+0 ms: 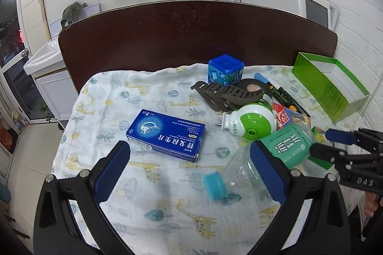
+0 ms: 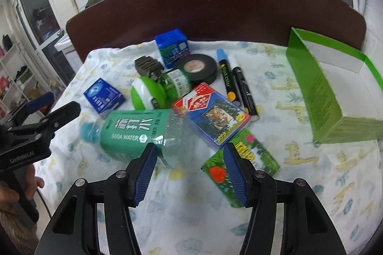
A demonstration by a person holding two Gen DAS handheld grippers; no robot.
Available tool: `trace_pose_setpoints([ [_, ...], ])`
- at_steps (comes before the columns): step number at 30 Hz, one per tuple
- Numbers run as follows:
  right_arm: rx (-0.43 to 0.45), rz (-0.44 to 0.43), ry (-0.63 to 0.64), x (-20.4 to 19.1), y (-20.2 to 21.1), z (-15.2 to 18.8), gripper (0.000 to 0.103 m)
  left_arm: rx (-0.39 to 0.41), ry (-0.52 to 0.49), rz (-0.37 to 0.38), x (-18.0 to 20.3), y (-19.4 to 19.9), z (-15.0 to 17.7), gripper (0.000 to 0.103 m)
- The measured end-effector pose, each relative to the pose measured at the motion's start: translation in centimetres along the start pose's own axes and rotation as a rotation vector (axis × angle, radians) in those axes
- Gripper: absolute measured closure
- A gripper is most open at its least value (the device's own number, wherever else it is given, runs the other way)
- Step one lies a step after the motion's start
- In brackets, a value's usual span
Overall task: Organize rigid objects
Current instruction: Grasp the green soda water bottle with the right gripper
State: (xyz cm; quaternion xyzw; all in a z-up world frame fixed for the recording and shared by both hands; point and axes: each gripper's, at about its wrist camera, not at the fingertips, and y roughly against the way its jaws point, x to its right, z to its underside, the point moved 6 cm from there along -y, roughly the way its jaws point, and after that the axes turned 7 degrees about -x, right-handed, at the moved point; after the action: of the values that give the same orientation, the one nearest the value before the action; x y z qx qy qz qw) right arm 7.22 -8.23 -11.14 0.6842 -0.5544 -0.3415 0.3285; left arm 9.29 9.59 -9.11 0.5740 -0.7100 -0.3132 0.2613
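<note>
A soda water bottle [image 2: 129, 133] with a green label and blue cap lies on its side on the giraffe-print cloth [image 2: 182, 212]. My right gripper [image 2: 190, 147] stands partly open over the bottle's clear base end. Its left finger overlaps the bottle and its right finger overlaps a green packet [image 2: 241, 159]; neither pad visibly presses on anything. A playing-card box [image 2: 213, 116] rests just beyond. My left gripper [image 1: 190, 147] is wide open and holds nothing, just short of a blue medicine box [image 1: 167, 133], with the bottle's cap [image 1: 215, 185] between its fingers.
An open green box [image 2: 335, 87] stands at the right. Behind the bottle lie a green-and-white plug-in device [image 1: 253, 123], a dark hair claw [image 1: 222, 94], black tape [image 2: 198, 68], two markers [image 2: 225, 78] and a blue cube [image 1: 225, 70]. A dark headboard [image 1: 191, 35] closes the back.
</note>
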Motion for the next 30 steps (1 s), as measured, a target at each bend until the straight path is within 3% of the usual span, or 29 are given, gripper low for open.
trace_pose_setpoints([
  [5,0.022,-0.1,-0.003,-0.1,0.7,-0.9,0.044,-0.031,0.013,0.046,1.1,-0.1,1.5,0.003],
  [9,0.037,-0.163,0.077,-1.7,1.0,-1.5,0.044,-0.048,0.036,0.044,1.5,0.4,3.1,0.003],
  [16,-0.03,-0.191,0.039,-1.5,-1.2,-2.2,0.044,-0.071,-0.024,0.045,2.9,0.5,3.7,0.003],
  [26,-0.048,-0.225,0.039,-1.4,-2.0,-2.3,0.044,-0.138,0.006,0.056,4.0,-1.7,4.3,0.003],
  [30,-0.078,-0.285,0.045,-2.0,-2.8,-2.1,0.044,-0.165,0.001,0.08,4.8,-2.7,4.3,0.004],
])
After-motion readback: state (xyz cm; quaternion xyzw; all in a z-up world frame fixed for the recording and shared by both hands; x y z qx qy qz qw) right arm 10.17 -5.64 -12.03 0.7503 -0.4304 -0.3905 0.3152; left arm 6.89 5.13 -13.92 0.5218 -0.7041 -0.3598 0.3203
